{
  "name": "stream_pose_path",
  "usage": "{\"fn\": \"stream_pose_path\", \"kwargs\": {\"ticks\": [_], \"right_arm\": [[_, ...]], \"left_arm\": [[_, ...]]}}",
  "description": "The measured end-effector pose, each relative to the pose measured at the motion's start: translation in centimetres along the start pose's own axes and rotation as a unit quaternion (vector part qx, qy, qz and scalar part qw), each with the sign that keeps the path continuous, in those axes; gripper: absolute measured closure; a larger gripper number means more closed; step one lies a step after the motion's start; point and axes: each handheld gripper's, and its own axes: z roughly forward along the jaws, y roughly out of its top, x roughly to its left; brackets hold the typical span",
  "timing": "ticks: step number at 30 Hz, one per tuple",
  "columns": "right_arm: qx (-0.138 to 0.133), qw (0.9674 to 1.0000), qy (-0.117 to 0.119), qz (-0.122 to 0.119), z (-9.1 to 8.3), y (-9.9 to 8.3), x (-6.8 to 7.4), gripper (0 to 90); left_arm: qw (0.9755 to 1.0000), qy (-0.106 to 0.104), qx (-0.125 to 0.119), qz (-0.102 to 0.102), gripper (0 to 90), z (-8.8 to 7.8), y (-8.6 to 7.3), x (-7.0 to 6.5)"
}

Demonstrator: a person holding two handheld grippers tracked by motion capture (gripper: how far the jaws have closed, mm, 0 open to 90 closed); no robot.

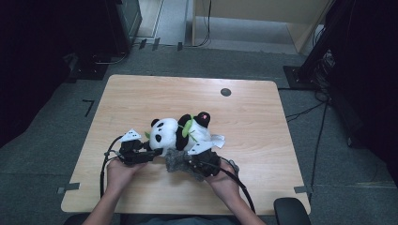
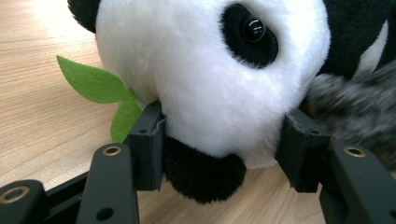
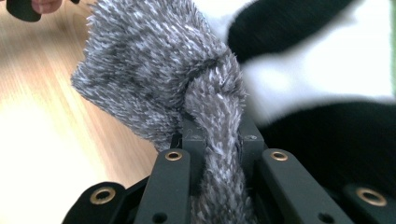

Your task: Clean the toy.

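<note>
Underway, not finished: left gripper (image 2: 223, 140) clamped on head of panda toy (image 1: 180, 132) lying mid-table toward near edge, right gripper (image 3: 217, 140) pinched tight on grey fuzzy cloth (image 3: 159, 70) beside panda's body, wrapping unfinished.

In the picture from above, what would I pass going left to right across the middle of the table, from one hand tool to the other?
Left gripper, clamped on the panda's head → plush panda lying on the table → grey fuzzy cloth → right gripper, pinching that cloth → white tag at the panda's far end.
</note>
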Motion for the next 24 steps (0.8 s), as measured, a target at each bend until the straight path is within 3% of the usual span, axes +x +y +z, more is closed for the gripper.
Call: {"fn": "stream_pose_path", "kwargs": {"ticks": [3,9,17,21,24], "right_arm": [[-0.005,0.9997,0.000,0.025,-1.3,-1.1,-1.0,79.4],[-0.006,0.9979,0.023,0.061,-3.1,-2.2,-3.2,79.0],[0.001,0.9987,0.008,0.051,-4.7,-3.2,-4.7,78.9],[-0.005,0.9974,-0.005,0.071,-5.9,-3.9,-6.0,78.9],[-0.016,0.9963,-0.001,0.084,-6.3,-4.0,-7.1,78.9]], "left_arm": [[1.0000,0.001,0.001,0.001,41.9,0.0,0.0,0.0],[1.0000,-0.001,-0.001,-0.002,41.9,0.0,0.0,0.0],[1.0000,-0.003,-0.001,-0.004,42.0,0.0,0.1,0.1],[1.0000,-0.002,-0.001,-0.004,42.0,0.0,0.1,0.1],[1.0000,-0.003,0.000,-0.006,42.0,0.0,0.1,0.1]]}}
